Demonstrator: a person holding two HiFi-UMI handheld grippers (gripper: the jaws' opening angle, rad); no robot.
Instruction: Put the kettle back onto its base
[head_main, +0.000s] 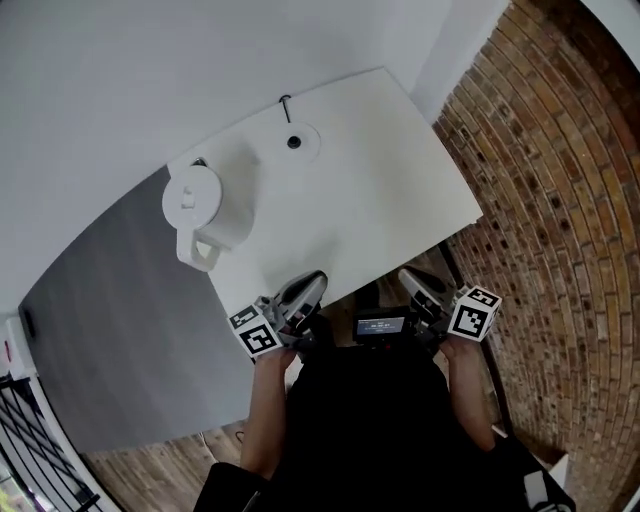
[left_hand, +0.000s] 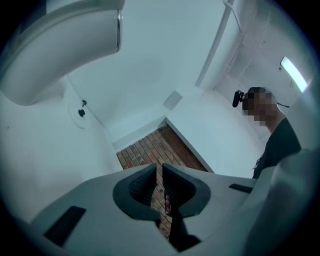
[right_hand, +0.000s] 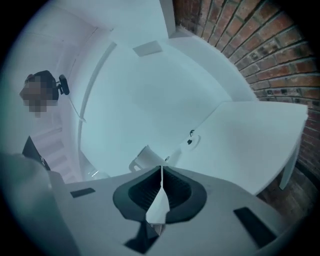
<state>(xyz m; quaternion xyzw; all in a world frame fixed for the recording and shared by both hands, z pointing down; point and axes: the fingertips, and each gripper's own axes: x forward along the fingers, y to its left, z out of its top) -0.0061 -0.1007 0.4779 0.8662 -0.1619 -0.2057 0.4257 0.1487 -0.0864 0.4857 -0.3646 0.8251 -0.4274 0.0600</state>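
You've got a white table (head_main: 380, 190) in front of you, w/ brick (head_main: 560, 200) on your right & a grey surface (head_main: 130, 330) just left of it. 1 table leg (right_hand: 287, 172) shows in the right gripper view. Black bars (head_main: 40, 440) sit bottom left, near wood flooring (head_main: 150, 462).

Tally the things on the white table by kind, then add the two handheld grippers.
white plastic kettle with a handle: 1
round white kettle base with a dark centre: 1
grey two-jaw grippers with marker cubes: 2, left gripper and right gripper
Total: 4
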